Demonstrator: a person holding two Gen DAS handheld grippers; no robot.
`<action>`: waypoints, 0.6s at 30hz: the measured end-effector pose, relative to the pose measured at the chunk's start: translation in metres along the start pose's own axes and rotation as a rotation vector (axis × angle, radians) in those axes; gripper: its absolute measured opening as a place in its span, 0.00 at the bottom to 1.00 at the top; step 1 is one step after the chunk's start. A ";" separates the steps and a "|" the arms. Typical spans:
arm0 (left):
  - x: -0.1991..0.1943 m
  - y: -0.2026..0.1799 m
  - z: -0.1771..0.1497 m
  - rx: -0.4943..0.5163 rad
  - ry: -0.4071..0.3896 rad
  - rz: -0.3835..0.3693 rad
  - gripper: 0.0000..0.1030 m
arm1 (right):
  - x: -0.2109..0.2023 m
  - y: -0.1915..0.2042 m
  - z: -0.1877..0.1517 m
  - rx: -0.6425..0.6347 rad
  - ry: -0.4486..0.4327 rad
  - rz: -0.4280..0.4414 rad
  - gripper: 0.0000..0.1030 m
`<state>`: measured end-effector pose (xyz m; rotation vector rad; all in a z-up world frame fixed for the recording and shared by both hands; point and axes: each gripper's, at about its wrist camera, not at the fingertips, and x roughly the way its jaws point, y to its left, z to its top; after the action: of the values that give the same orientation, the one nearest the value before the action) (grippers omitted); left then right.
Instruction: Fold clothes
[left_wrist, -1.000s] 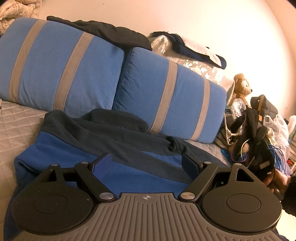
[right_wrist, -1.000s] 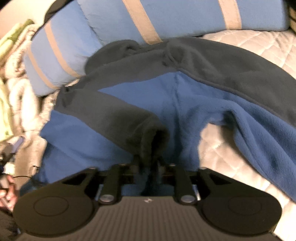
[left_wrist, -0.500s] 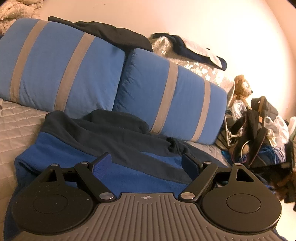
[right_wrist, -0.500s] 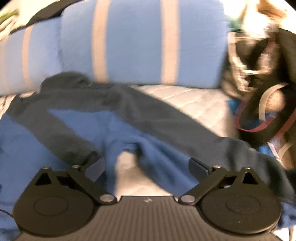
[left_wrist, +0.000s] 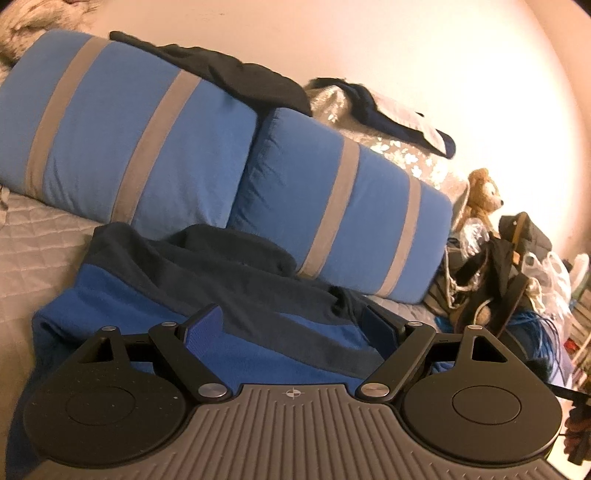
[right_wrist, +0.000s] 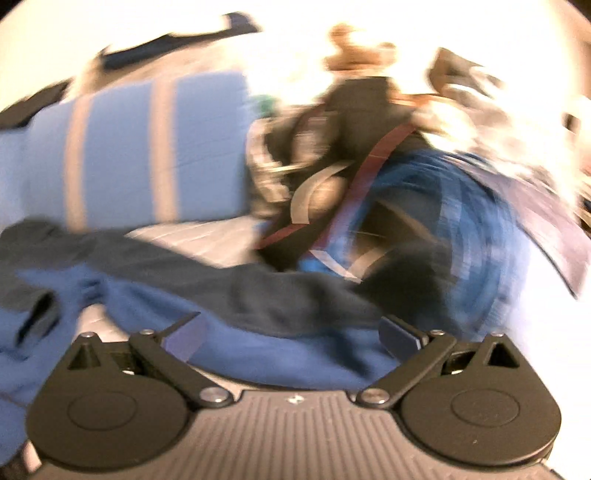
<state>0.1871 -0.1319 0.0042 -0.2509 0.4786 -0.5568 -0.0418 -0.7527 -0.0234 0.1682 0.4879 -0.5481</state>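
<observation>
A blue and dark grey fleece jacket (left_wrist: 207, 288) lies spread on the quilted bed in front of the striped pillows. My left gripper (left_wrist: 291, 325) is open and empty, hovering just above the jacket's blue body. In the blurred right wrist view the same jacket (right_wrist: 280, 343) stretches across the bottom, one dark sleeve (right_wrist: 303, 299) running right toward the bed edge. My right gripper (right_wrist: 291, 336) is open and empty, just above the sleeve.
Two blue pillows with grey stripes (left_wrist: 332, 218) lean against the wall, dark clothes (left_wrist: 236, 74) draped on top. A teddy bear (left_wrist: 480, 199), bags and cables (left_wrist: 491, 280) crowd the right bed edge. Grey quilt (left_wrist: 33, 251) shows at left.
My right gripper let go of the dark sleeve cuff, opened, and swung right toward the other sleeve and the cluttered bed edge. My left gripper stayed open and barely moved.
</observation>
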 end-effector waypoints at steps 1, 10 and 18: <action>-0.002 -0.003 0.006 0.016 0.008 -0.002 0.81 | 0.000 -0.016 -0.005 0.042 -0.007 -0.028 0.96; -0.039 -0.052 0.087 0.159 -0.007 -0.058 0.81 | 0.020 -0.093 -0.034 0.158 -0.007 -0.184 0.63; -0.033 -0.071 0.083 0.207 -0.009 -0.070 0.81 | 0.043 -0.094 -0.031 0.156 -0.021 -0.187 0.51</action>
<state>0.1725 -0.1637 0.1121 -0.0725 0.4010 -0.6682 -0.0724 -0.8431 -0.0736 0.2673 0.4433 -0.7713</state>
